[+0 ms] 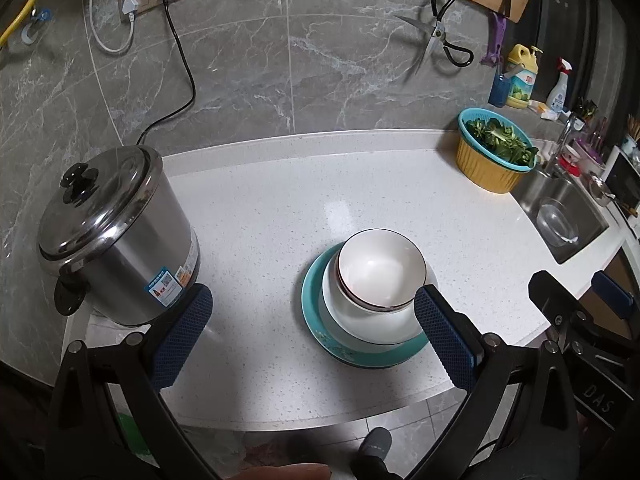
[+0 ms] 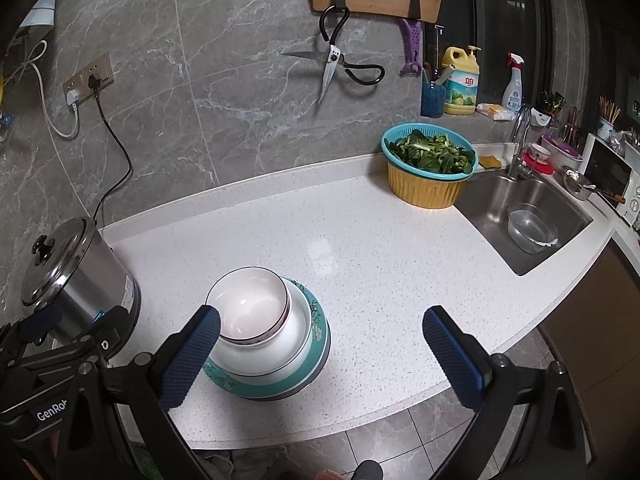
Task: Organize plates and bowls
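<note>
From the left wrist camera, the left gripper (image 1: 314, 342) is wide open and holds nothing. The dishes sit in one pile on the white counter (image 1: 256, 216): a small white bowl (image 1: 380, 268) with a dark rim is on top, a bigger white bowl (image 1: 360, 320) is under it, and a teal plate (image 1: 320, 330) is at the bottom. The pile sits at about 1 o'clock from the middle of the two blue fingers, and the right finger's tip looks like it is just beside the bowls' edge, though I cannot tell if it touches. A shiny steel pot (image 1: 116, 240) stands at 9 o'clock, next to the left finger. I think the stacking is done, or almost done, and the next move is only to check the pile or back away without bumping it. From the right wrist camera, the right gripper (image 2: 320, 354) is wide open too, with nothing in it. Here the pile is at 10 o'clock from the middle of the fingers, and the left finger's tip covers the edge of the small bowl. The sink (image 2: 560, 248) lies far off at 2 o'clock, and a basket of greens (image 2: 428, 160) sits at 1 o'clock.
</note>
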`<state>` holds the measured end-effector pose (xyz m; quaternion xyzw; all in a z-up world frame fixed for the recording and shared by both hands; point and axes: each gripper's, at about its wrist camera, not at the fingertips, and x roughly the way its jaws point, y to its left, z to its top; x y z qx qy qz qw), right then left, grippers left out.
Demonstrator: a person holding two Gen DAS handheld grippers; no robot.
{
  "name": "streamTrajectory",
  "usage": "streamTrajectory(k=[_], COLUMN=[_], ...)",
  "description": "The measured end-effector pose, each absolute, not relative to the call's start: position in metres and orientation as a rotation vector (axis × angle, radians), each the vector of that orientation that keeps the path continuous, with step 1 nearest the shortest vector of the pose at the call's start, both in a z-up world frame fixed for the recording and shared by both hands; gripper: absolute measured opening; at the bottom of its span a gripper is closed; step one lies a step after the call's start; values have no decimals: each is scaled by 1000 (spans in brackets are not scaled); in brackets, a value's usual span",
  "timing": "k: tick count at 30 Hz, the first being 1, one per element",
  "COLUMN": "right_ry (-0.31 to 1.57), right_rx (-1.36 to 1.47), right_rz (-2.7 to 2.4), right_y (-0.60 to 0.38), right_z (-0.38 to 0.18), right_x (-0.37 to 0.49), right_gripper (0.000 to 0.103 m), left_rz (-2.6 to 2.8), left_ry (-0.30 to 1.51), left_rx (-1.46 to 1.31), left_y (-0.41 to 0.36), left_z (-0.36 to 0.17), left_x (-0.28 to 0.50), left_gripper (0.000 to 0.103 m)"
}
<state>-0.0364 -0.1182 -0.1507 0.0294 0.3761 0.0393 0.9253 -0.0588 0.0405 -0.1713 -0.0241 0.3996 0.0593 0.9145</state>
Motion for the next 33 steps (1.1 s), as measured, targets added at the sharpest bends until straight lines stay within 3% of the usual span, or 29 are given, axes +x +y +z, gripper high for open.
streamTrajectory(k=[33], right_ry=[783], right_rx=[47], right_rz=[84], right_y=[-125], right_z=[-156], right_x=[-34], right_gripper=[103], left_rz=[165], left_ry=[825], left_rx=[-45], left_y=[44], left_z=[-174], left_x=[-59], left_gripper=[103])
